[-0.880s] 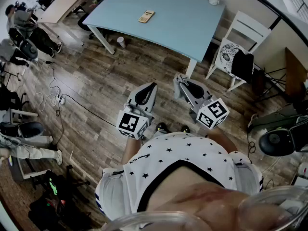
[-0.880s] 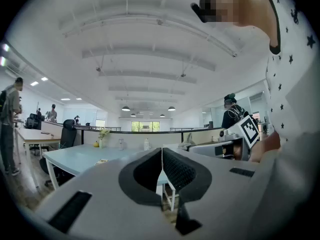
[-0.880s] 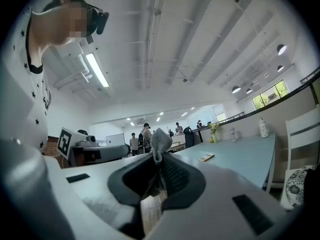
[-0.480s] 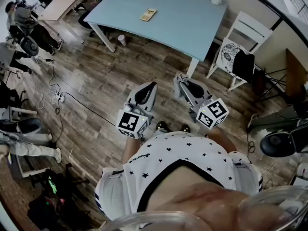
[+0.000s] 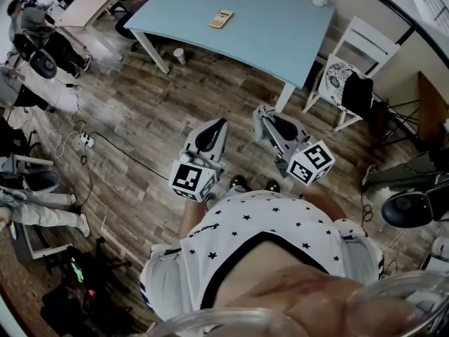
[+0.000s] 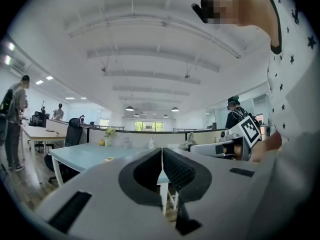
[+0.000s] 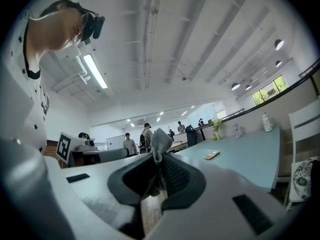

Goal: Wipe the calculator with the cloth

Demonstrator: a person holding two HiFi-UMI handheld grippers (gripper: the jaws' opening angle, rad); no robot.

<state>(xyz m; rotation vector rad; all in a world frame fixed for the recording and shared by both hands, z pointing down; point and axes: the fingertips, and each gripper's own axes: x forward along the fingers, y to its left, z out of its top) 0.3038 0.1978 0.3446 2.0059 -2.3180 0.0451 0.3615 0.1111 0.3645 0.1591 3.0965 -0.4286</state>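
The calculator (image 5: pixel 222 19) is a small beige slab lying on the light blue table (image 5: pixel 280 34), far ahead of both grippers; it also shows as the calculator (image 6: pixel 108 159) and the calculator (image 7: pixel 212 155). My left gripper (image 5: pixel 223 123) is held at waist height over the wooden floor. Its jaws are shut with nothing between them, as seen at the left gripper (image 6: pixel 161 156). My right gripper (image 5: pixel 260 115) is beside it, shut on a grey cloth (image 7: pixel 160 140) that pokes out above the right gripper (image 7: pixel 159 161).
A white chair (image 5: pixel 351 62) with dark clothing on it stands right of the table. A paper cup (image 5: pixel 179 55) sits on the floor by a table leg. Cables and a power strip (image 5: pixel 84 142) lie to the left. People sit at the far left near a wooden desk (image 5: pixel 91 2).
The table and calculator have drifted slightly up and right in the head view. Both grippers keep the same pose and stay shut.
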